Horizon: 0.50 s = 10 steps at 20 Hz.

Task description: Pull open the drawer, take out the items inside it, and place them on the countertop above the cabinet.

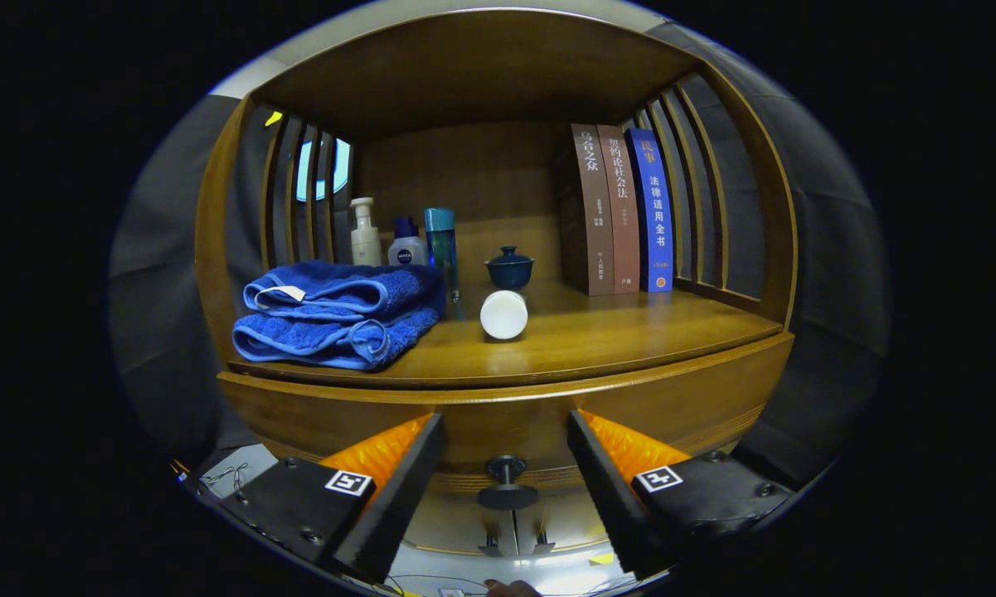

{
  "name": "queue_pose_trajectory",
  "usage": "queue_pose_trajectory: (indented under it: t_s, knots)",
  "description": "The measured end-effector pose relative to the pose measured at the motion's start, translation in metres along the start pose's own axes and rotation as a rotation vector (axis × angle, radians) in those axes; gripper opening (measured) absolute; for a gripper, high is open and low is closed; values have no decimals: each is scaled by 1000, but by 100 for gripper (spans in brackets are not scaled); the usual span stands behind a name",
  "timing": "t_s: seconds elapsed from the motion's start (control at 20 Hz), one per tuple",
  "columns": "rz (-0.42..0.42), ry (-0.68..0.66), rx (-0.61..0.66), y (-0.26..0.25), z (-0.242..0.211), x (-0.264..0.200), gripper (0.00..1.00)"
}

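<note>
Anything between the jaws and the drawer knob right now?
Nothing visible. The gripper is open, and the drawer knob sits in the gap between its jaws, which touch nothing. The folded blue towels and white cylinder lie on the countertop above, off that path.

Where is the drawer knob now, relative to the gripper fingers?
In the gripper view, the drawer knob sits on the drawer front, below the countertop, in the gap between the open gripper fingers, untouched by either.
</note>
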<state>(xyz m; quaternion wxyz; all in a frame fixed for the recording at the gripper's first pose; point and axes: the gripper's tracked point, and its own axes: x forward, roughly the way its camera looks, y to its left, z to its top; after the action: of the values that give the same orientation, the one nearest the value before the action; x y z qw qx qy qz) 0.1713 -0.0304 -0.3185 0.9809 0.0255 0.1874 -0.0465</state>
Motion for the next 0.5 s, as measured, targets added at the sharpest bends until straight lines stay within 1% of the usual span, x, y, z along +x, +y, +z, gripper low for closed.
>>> queue_pose_trajectory:
  t_s: [0.5]
  knots:
    - [-14,-8,-3,2,0,3,100]
